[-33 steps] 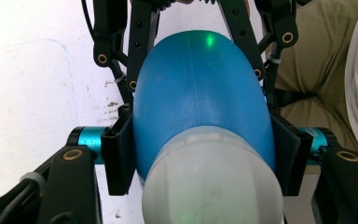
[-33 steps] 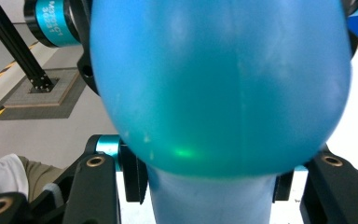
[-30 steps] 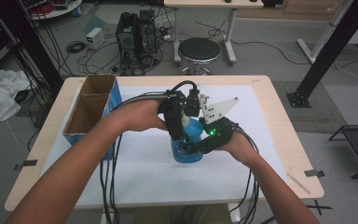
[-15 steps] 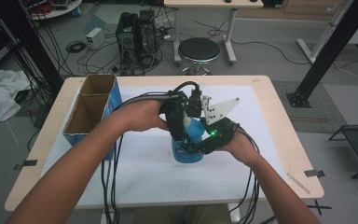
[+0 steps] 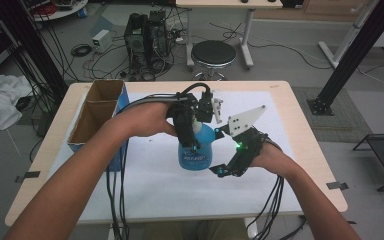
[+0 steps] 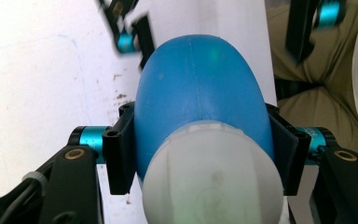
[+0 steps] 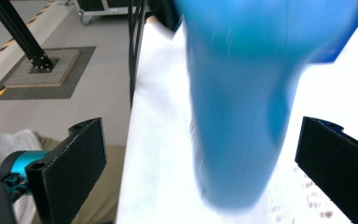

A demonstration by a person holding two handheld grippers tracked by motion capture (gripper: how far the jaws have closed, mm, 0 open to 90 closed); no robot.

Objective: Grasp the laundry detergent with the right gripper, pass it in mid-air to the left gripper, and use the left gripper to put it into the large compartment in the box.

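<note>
A blue spray bottle (image 5: 196,154) with a white top stands on the white sheet (image 5: 150,185) in the middle of the table. My left gripper (image 5: 190,141) reaches down from above and is shut on the bottle's upper body. In the left gripper view the bottle (image 6: 200,93) is clamped between both jaws of the left gripper (image 6: 200,154). My right gripper (image 5: 220,152) is just to the right of the bottle, open. In the right gripper view the blurred bottle (image 7: 235,116) stands ahead, and the wide-spread jaws of the right gripper (image 7: 200,172) do not touch it.
An open cardboard box (image 5: 97,116) with a blue side stands at the table's left edge. Cables trail from both grippers over the near edge. A stool (image 5: 214,52) and computer gear (image 5: 145,35) sit on the floor beyond the table.
My right gripper has drawn slightly back to the right, off the bottle's lower body. The left gripper and the bottle have hardly moved.
</note>
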